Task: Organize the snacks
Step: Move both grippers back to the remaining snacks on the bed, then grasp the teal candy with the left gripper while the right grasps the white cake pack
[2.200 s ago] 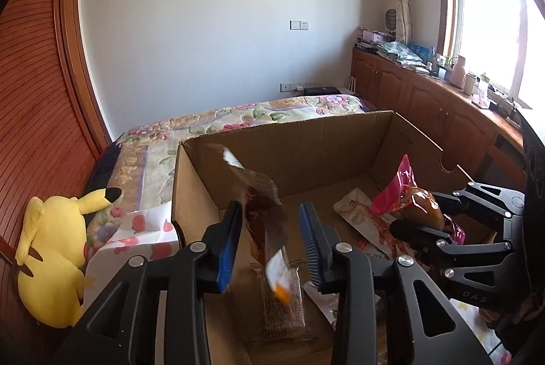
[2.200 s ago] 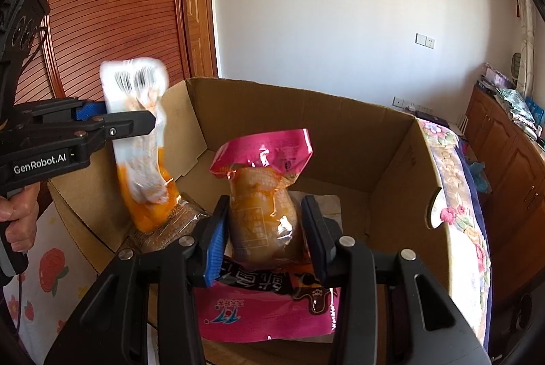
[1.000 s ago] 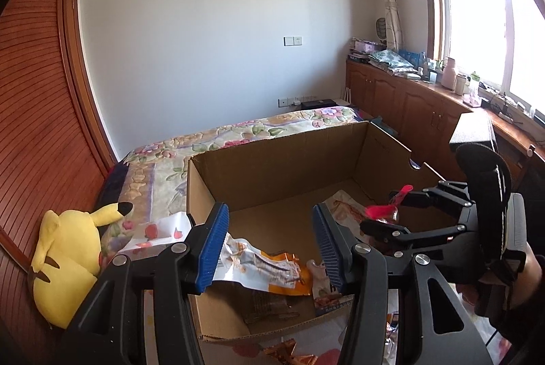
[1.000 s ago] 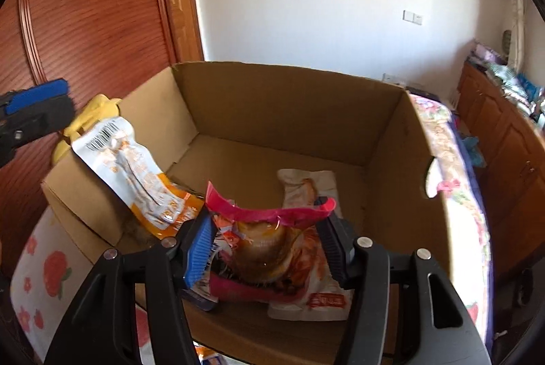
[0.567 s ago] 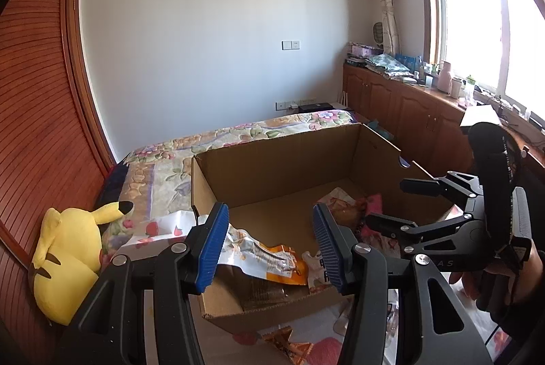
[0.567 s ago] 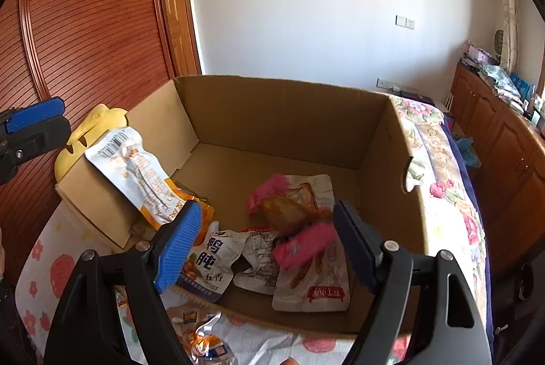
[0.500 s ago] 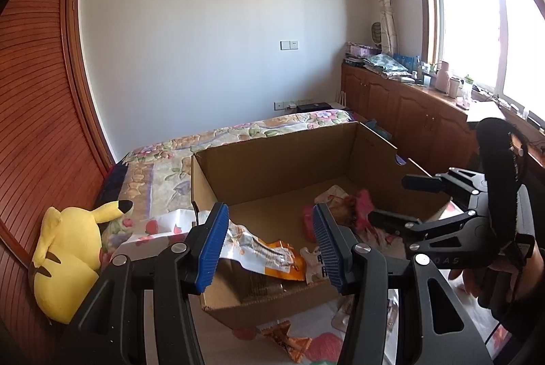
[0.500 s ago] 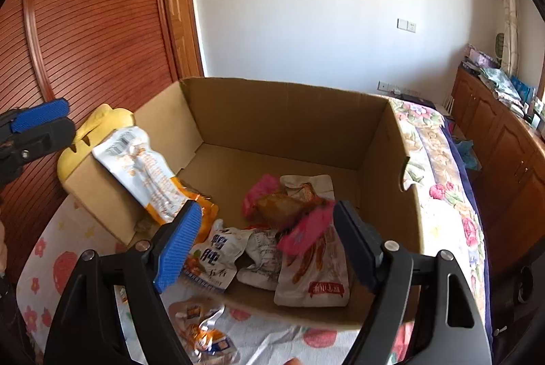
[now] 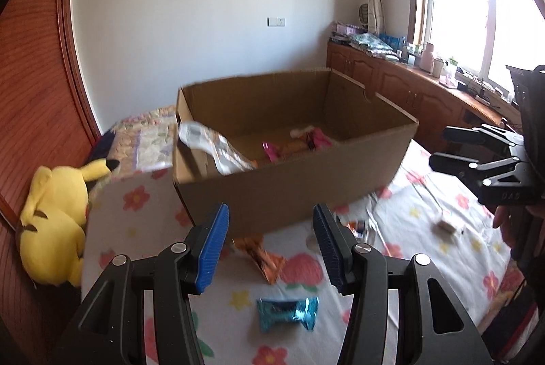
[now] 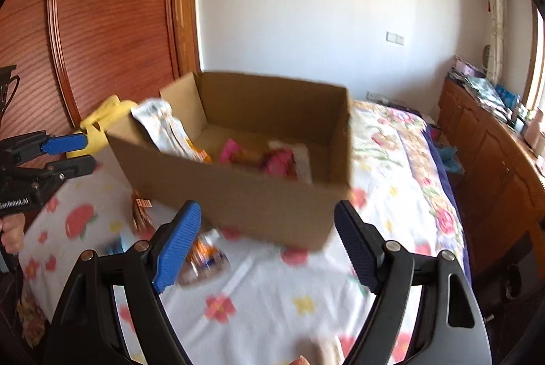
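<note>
— Where are the snacks?

— Mostly in the cardboard box [image 9: 289,191] on the flowered sheet [image 9: 422,222]: a white-and-orange packet [image 9: 218,150] leans on its wall at nine o'clock, pink packets [image 10: 276,160] lie on its floor. A blue-wrapped candy [image 9: 287,312] and an orange wrapper [image 9: 262,254] lie loose at the box's six o'clock.

— And the tongs?

— The left gripper [image 9: 269,249] stands spread, empty; the right gripper [image 10: 269,245] gapes wider, nothing between its pads (its view is blurred). A yellow plush [image 9: 54,222] sits at nine o'clock.
</note>
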`<state>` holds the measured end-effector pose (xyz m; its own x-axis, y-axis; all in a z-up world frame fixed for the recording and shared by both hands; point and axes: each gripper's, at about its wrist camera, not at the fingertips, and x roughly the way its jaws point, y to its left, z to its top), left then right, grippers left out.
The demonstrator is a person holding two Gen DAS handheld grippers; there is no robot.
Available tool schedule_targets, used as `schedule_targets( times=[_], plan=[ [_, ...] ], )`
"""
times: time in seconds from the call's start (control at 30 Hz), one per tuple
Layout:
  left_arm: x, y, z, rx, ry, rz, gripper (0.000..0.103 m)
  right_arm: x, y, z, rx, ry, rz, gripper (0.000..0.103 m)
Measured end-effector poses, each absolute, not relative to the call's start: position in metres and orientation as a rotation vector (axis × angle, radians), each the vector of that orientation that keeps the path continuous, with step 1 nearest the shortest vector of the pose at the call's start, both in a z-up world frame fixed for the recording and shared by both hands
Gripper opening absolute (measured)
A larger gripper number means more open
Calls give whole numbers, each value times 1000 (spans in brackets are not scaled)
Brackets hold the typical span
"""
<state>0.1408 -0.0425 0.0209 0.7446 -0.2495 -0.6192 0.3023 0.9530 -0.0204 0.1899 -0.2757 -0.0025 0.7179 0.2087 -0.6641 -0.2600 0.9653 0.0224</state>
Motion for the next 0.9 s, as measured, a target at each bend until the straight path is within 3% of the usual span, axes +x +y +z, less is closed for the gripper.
schedule_targets(
  times=[0.57,0.73,0.9],
  plan=[
    [147,-47,-42,43,839,-268,54,145,-357,-96,-52,958,180,81],
    [147,-51,-51,44,864,-269,54,143,-357,-103,-56,980,181,63],
    [149,-54,-59,45,880,-275,54,142,-347,-104,-100,983,193,34]
  ],
)
